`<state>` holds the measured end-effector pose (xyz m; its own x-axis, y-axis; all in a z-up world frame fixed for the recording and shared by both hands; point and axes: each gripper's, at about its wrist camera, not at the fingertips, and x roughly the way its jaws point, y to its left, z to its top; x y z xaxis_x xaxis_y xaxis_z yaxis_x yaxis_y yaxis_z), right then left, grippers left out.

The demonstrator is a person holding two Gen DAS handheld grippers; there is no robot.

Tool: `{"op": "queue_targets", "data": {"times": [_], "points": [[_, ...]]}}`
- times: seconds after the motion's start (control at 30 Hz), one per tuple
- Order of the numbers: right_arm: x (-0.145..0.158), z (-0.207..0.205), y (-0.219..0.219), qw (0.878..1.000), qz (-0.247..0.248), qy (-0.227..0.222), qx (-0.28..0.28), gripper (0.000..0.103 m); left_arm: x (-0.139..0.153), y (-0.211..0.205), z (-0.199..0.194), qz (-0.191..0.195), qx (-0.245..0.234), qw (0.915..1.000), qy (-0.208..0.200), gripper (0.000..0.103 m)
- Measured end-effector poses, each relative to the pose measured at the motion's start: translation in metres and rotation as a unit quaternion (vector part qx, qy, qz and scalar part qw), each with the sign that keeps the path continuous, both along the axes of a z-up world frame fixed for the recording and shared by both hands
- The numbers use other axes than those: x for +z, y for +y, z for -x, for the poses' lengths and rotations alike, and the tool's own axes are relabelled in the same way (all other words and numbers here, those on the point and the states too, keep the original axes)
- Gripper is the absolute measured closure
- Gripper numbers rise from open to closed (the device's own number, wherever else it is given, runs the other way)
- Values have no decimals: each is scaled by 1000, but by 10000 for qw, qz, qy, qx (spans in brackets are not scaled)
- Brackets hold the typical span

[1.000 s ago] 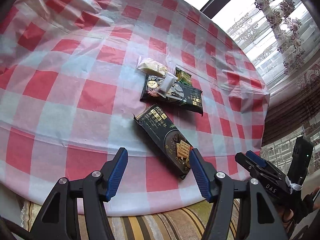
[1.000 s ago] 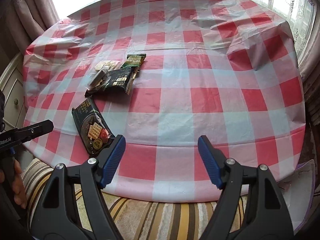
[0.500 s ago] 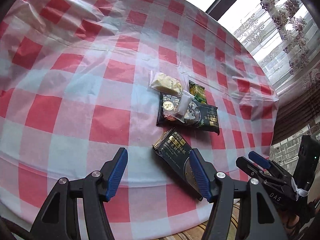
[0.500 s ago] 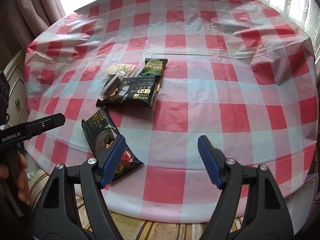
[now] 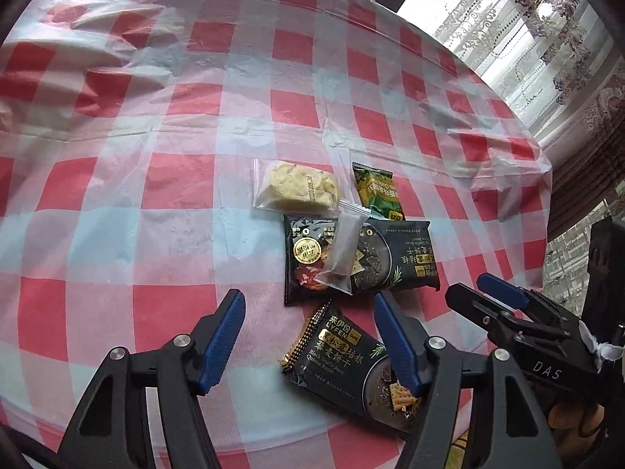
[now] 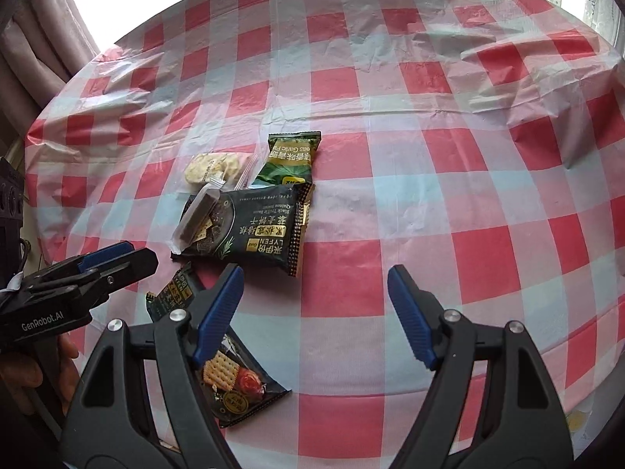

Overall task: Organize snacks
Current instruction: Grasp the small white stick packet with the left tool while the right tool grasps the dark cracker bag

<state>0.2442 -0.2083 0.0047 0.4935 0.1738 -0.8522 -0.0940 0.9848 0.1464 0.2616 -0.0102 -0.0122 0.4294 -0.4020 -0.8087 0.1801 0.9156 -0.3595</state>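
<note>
A red-and-white checked tablecloth (image 5: pixel 164 179) covers the round table, its plastic wrinkled toward the far edge, with lace curtains (image 5: pixel 547 39) at the far right in the left wrist view. The left gripper (image 5: pixel 308 336) hangs over the near part of the cloth with its blue-padded jaws spread wide and nothing between them; the right gripper (image 6: pixel 314 308) is likewise wide open and empty — in the left wrist view it shows at the right edge (image 5: pixel 504 305). Nearest lies a black LYFEN biscuit pack (image 5: pixel 343 355), flat on the cloth, its right end hidden behind the left gripper's right finger (image 5: pixel 394 336). Just beyond it lies a second black biscuit pack (image 5: pixel 394 258), turned crosswise, and a frosted translucent sachet (image 5: pixel 343 250) rests diagonally on top of that one. Touching the second pack's far edge is a small green garlic-flavour snack packet (image 5: pixel 377 191), and left of that — just beside it — sits a clear bag of pale yellow crackers (image 5: pixel 297 187).
</note>
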Motion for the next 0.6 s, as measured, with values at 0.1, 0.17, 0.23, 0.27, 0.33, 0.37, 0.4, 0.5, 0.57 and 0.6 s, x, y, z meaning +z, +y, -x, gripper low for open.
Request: {"op": "queue_targets", "data": {"times": [0.1, 0.17, 0.23, 0.27, 0.33, 0.37, 0.4, 0.5, 0.57, 0.6], "points": [[1, -7, 16, 9981, 428, -195, 395, 22, 2, -3, -14, -3, -194, 9997, -131, 37], [1, -6, 20, 9951, 726, -312, 602, 19, 3, -8, -25, 1, -336, 9993, -185, 40], [1, -5, 23, 9900, 1049, -406, 846, 15, 1, -19, -37, -31, -570, 9982, -177, 48], [1, -5, 26, 9869, 1202, -435, 987, 14, -2, -25, -42, -52, -694, 9974, -163, 50], [-2, -8, 32, 9791, 1480, -455, 1319, 13, -11, -36, -49, -262, -853, 9960, -46, 65], [-3, -10, 36, 9760, 1553, -478, 1450, 13, -12, -39, -50, -399, -853, 9955, -127, 66], [-3, -13, 40, 9731, 1587, -498, 1595, 13, -12, -40, -50, -454, -894, 9948, -159, 71], [-6, -24, 54, 9661, 1613, -514, 1948, 13, -12, -31, -50, -418, -867, 9953, -136, 89], [-12, -33, 64, 9590, 1691, -450, 2227, 12, -13, -20, -49, -431, -712, 9964, -136, 89], [-15, -37, 68, 9560, 1736, -407, 2328, 12, -14, -13, -48, -395, -624, 9972, -117, 89]]}}
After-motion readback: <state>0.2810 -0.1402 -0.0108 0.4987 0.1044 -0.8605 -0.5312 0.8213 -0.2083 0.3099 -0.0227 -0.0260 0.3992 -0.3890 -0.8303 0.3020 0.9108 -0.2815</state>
